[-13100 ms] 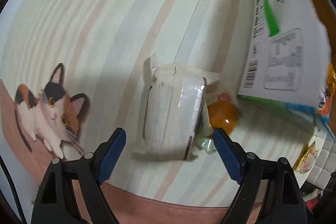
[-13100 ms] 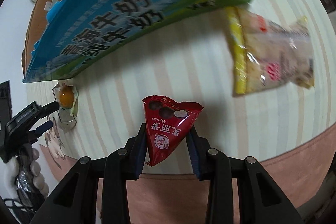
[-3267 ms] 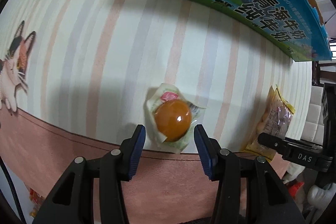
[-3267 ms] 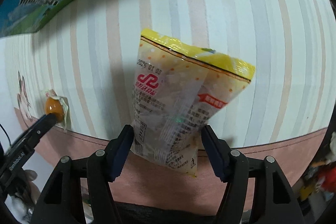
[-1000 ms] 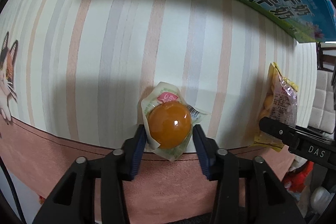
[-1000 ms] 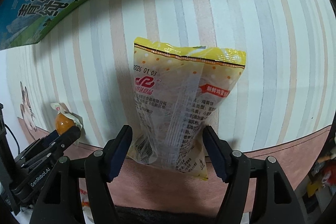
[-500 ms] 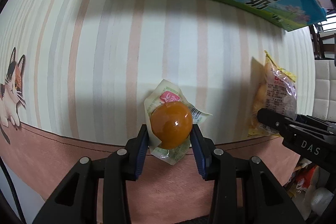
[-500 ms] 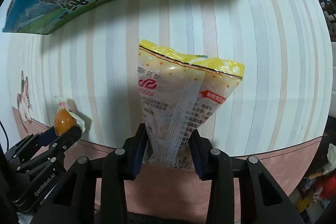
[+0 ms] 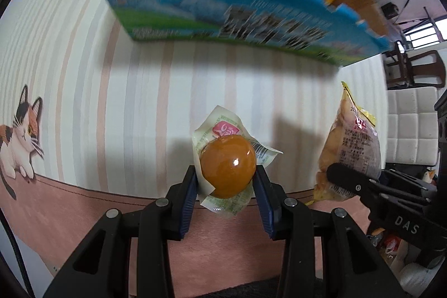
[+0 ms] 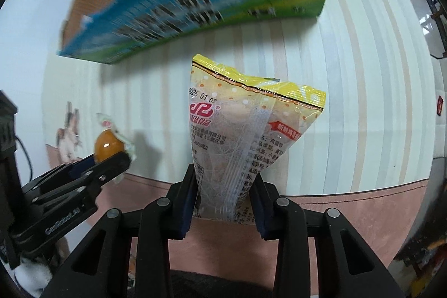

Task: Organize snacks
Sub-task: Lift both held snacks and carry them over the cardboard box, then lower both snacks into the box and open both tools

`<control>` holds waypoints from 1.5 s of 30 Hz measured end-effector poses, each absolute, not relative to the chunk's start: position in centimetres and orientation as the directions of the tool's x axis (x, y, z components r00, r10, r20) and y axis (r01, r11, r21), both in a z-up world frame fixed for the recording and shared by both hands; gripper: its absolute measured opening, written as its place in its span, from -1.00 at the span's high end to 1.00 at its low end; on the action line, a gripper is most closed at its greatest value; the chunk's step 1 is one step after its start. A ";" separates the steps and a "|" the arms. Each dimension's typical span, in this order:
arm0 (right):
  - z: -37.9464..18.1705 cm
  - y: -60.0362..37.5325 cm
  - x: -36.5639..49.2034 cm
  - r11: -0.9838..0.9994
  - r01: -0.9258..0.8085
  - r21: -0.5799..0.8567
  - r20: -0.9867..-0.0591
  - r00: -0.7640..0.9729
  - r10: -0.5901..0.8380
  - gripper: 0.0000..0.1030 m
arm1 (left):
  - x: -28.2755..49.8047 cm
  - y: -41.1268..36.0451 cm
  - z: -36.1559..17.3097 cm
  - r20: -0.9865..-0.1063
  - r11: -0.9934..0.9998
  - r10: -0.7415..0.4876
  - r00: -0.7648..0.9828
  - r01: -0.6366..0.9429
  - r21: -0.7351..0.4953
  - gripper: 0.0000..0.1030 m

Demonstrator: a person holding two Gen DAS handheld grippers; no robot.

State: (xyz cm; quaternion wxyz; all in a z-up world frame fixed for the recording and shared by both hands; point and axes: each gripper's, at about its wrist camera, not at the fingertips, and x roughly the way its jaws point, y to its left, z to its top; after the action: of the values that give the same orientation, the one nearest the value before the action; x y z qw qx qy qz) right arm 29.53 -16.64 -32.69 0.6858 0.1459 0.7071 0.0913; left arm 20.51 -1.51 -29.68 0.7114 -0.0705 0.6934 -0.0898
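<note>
My left gripper [image 9: 227, 186] is shut on an orange egg-shaped snack in a clear wrapper [image 9: 227, 172], lifted off the striped tablecloth [image 9: 97, 108]. In the right wrist view the same egg snack [image 10: 107, 145] shows at the left in the left gripper [image 10: 111, 158]. My right gripper [image 10: 225, 193] is shut on the lower end of a yellow and clear snack bag [image 10: 240, 130], which hangs above the cloth. That snack bag [image 9: 352, 147] and a right finger [image 9: 346, 175] appear at the right of the left wrist view. The blue milk carton box [image 9: 237, 18] holds several snack packets.
A cat picture [image 9: 19, 138] is printed on the cloth at the left. A pink band [image 9: 83, 214] runs along the cloth's near edge. White padded chairs [image 9: 410, 130] and dark furniture stand beyond the table on the right.
Both grippers have risen with their snacks off the cloth. The right jaws went from wide around the yellow bag to shut on it. The box's open top has come into view.
</note>
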 end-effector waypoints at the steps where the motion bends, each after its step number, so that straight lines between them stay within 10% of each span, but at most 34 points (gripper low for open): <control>1: -31.5 -16.7 29.7 0.935 0.075 0.346 -0.938 0.004 0.346 0.27 | 20.6 -1.6 -29.0 -0.971 0.972 -0.235 0.032 0.033 -0.234 0.29; 16: -21.0 -18.9 38.6 0.898 0.027 0.440 -0.882 0.199 0.426 0.27 | 29.6 -0.9 -20.0 -0.937 0.956 -0.294 0.188 0.072 -0.286 0.28; 32: -27.6 -17.5 50.3 0.907 0.077 0.413 -0.908 0.104 0.405 0.25 | 40.3 3.7 -27.0 -0.987 0.989 -0.147 0.059 -0.025 -0.149 0.28; 34: -28.9 -17.3 51.4 0.905 0.085 0.416 -0.909 0.076 0.411 0.17 | 40.6 3.9 -28.1 -0.990 0.989 -0.142 0.025 -0.030 -0.143 0.28; 38: -30.6 -17.3 52.5 0.915 0.089 0.392 -0.920 0.050 0.389 -0.77 | 40.9 4.3 -29.7 -0.985 0.983 -0.168 -0.028 -0.079 -0.166 0.24; 45: -30.4 -17.9 50.9 0.942 0.082 0.325 -0.945 0.059 0.321 -0.78 | 40.2 3.2 -28.8 -0.991 0.990 -0.131 0.023 -0.041 -0.132 -0.16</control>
State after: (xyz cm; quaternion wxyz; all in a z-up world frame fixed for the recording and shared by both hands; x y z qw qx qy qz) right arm 50.94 -17.89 -30.44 0.7124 0.1479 0.6808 0.0840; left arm 40.17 3.23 -28.79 0.7126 -0.0615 0.6982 -0.0316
